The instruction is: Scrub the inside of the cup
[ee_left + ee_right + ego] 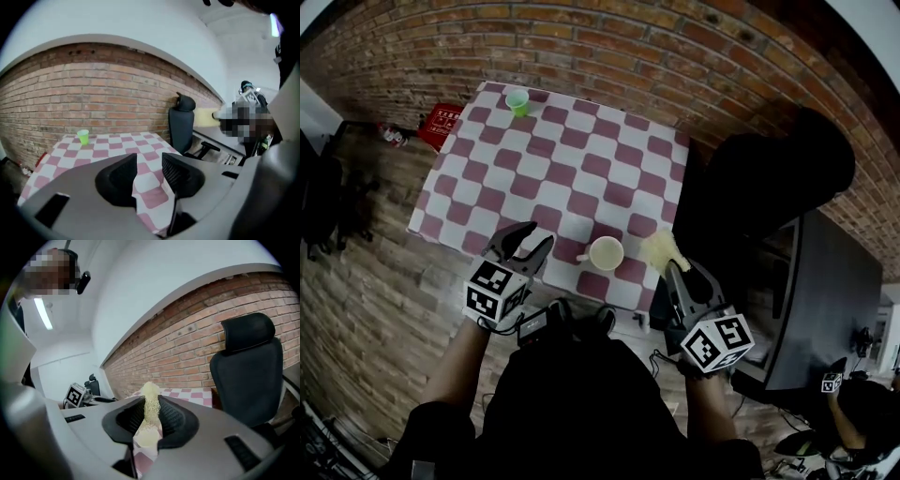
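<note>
Here, the cream-coloured cup with a side handle (606, 253) stands upright near the front edge of the table covered in a red-and-white checked cloth (581, 159), between the two grippers. The left gripper (536, 235) hovers just beside the cup, its jaws spread wide with nothing between them. The right gripper (682, 272) is clamped on a pale yellow fibrous scrubbing pad (150, 397), near the cup's other side. A small green plastic cup (517, 101) sits at the far corner.
</note>
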Motion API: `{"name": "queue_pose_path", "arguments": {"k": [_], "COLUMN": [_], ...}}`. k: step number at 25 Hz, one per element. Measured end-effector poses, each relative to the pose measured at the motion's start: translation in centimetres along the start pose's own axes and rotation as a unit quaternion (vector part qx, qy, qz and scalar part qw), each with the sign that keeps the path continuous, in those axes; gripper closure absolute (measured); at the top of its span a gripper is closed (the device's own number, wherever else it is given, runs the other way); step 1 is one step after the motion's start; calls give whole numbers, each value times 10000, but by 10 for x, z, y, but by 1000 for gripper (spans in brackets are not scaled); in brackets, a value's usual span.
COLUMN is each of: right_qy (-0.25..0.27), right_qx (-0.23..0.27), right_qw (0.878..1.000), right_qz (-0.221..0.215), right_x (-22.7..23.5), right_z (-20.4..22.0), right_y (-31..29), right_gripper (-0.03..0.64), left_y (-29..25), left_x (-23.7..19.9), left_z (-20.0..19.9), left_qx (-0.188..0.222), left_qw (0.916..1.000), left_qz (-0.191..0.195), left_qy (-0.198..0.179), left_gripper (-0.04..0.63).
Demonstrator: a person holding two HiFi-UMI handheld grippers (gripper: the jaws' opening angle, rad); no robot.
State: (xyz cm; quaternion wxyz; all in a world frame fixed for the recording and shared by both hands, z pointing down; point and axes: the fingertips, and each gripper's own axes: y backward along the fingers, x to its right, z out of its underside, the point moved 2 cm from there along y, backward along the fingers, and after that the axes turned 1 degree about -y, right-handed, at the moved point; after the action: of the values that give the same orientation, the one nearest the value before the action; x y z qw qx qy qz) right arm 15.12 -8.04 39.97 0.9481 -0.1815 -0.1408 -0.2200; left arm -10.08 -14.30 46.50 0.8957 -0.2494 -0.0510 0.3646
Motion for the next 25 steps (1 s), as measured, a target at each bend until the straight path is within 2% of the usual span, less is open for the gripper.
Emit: {"name": "queue_pose_path", "arguments": {"k": [2,3,5,7,9,11,12,15,18,21,23,25], "right_qy": [38,86,255,495,671,743,756,740,735,695,677,687], "right_qx": [228,295,333,282,240,237,240,240,279,299,289,293], "right_qw": [9997,9994,9989,9979,9969,9965,9964,9966,9967,9970,9972,9971], "right_qz": [-99,-140,-225,-299,-325,-305,-290,-264,-216,-168,-158,-153], "right_x": [-9,-15,-28,-40,-47,-50,-50,-46,-40,-39,-39,-37], "right_z": [-11,-16,-20,-19,-16,-14,-14,-12,-14,-16,-16,-16], "right_y": [3,5,6,6,7,8,9,13,16,19,19,18], "right_gripper": [525,525,525,525,525,525,525,525,525,525,525,525], "left_y": [20,28,40,45,44,39,37,40,52,63,68,74], "left_x": [10,19,42,60,69,63,54,23,-10,-49,-74,-93], "left_z": [-34,-48,-67,-73,-71,-63,-58,-45,-50,-43,-29,-15], "left_qx": [434,610,824,803,778,673,589,412,526,626,629,602], "left_qw": [9989,9973,9903,9783,9647,9554,9543,9611,9682,9732,9728,9691], "left_qz": [33,73,108,-44,-321,-588,-723,-1113,-1471,-1865,-2134,-2370], "left_qy": [-186,-405,-1109,-1907,-2496,-2816,-2839,-2493,-1955,-1190,-642,-328], "left_gripper": [424,428,437,449,460,476,479,480,485,489,489,489]}}
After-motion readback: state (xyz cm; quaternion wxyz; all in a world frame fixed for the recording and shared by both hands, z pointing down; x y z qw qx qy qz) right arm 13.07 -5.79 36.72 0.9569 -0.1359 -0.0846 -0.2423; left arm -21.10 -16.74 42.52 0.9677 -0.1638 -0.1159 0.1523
